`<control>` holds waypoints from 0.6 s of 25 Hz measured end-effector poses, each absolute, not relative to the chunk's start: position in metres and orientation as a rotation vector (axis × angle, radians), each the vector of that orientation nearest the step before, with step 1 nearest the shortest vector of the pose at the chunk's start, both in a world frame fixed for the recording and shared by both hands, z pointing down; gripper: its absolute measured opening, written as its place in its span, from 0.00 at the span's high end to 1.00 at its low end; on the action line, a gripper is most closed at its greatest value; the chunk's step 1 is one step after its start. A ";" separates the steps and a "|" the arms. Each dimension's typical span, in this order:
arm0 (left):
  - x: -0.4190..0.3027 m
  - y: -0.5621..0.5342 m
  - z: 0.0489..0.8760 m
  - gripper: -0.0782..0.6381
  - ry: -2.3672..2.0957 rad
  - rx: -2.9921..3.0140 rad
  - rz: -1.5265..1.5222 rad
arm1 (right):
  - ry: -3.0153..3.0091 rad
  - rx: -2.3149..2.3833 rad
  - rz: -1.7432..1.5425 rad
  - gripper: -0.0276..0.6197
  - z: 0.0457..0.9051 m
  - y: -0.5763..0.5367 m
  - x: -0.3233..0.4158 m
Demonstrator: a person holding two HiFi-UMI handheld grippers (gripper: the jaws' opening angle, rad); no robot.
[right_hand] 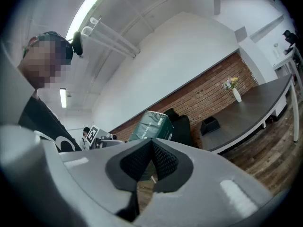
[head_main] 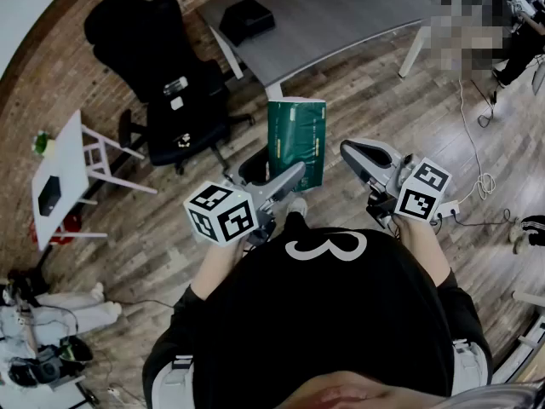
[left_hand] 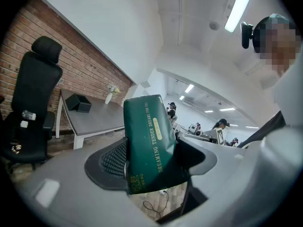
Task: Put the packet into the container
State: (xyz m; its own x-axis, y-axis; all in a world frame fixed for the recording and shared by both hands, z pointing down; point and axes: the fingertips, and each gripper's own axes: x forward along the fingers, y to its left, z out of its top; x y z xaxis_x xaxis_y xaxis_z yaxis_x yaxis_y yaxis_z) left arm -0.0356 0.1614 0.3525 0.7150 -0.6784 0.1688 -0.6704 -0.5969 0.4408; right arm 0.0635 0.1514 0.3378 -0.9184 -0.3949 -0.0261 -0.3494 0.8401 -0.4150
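Note:
A dark green packet (head_main: 297, 139) with gold print hangs in the air in front of me, and my left gripper (head_main: 294, 174) is shut on its lower end. In the left gripper view the packet (left_hand: 149, 141) stands upright between the two widely spread pads (left_hand: 113, 162). A dark, open-topped container (head_main: 253, 168) stands on the floor just left of the packet, partly hidden behind the left gripper. My right gripper (head_main: 349, 150) hovers to the right of the packet, apart from it. Its pads (right_hand: 163, 160) meet at the tips with nothing between them, and the packet (right_hand: 152, 125) shows beyond them.
A black office chair (head_main: 166, 83) stands at the left. A grey table (head_main: 341, 11) with a black box (head_main: 247, 20) on it is ahead. A small white table (head_main: 64, 173) is at far left. Cables (head_main: 484, 181) lie on the wooden floor at right.

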 end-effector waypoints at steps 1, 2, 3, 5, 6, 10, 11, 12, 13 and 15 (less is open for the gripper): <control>-0.036 0.160 0.353 0.40 -1.032 2.445 -0.017 | 2.908 -0.592 -0.628 0.96 0.339 0.150 0.063; -0.036 0.159 0.354 0.40 -1.033 2.449 -0.013 | 2.908 -0.594 -0.633 0.96 0.340 0.148 0.062; -0.037 0.158 0.355 0.40 -1.032 2.453 -0.009 | 2.908 -0.595 -0.639 0.96 0.342 0.147 0.061; -0.038 0.155 0.357 0.40 -1.029 2.453 -0.008 | 2.909 -0.597 -0.652 0.96 0.345 0.144 0.058; -0.039 0.153 0.359 0.40 -1.025 2.449 -0.011 | 2.909 -0.600 -0.661 0.96 0.348 0.142 0.057; -0.040 0.147 0.369 0.40 -1.005 2.428 -0.021 | 2.903 -0.621 -0.705 0.96 0.360 0.135 0.056; -0.040 0.146 0.371 0.40 -1.002 2.424 -0.023 | 2.900 -0.626 -0.715 0.96 0.362 0.134 0.056; -0.040 0.146 0.372 0.40 -1.001 2.420 -0.025 | 2.896 -0.630 -0.724 0.96 0.365 0.133 0.057; -0.039 0.145 0.374 0.40 -1.001 2.417 -0.029 | 2.888 -0.634 -0.733 0.96 0.367 0.132 0.058; -0.038 0.145 0.376 0.40 -0.998 2.414 -0.038 | 2.867 -0.635 -0.755 0.96 0.372 0.131 0.059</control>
State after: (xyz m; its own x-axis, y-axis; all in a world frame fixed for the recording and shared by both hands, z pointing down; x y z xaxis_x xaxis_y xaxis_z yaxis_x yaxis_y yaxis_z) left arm -0.0385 0.1449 0.3764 0.7276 -0.6651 0.1679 -0.6504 -0.5912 0.4768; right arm 0.0591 0.1308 0.3719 -0.9065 -0.4223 0.0009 -0.3680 0.7890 -0.4920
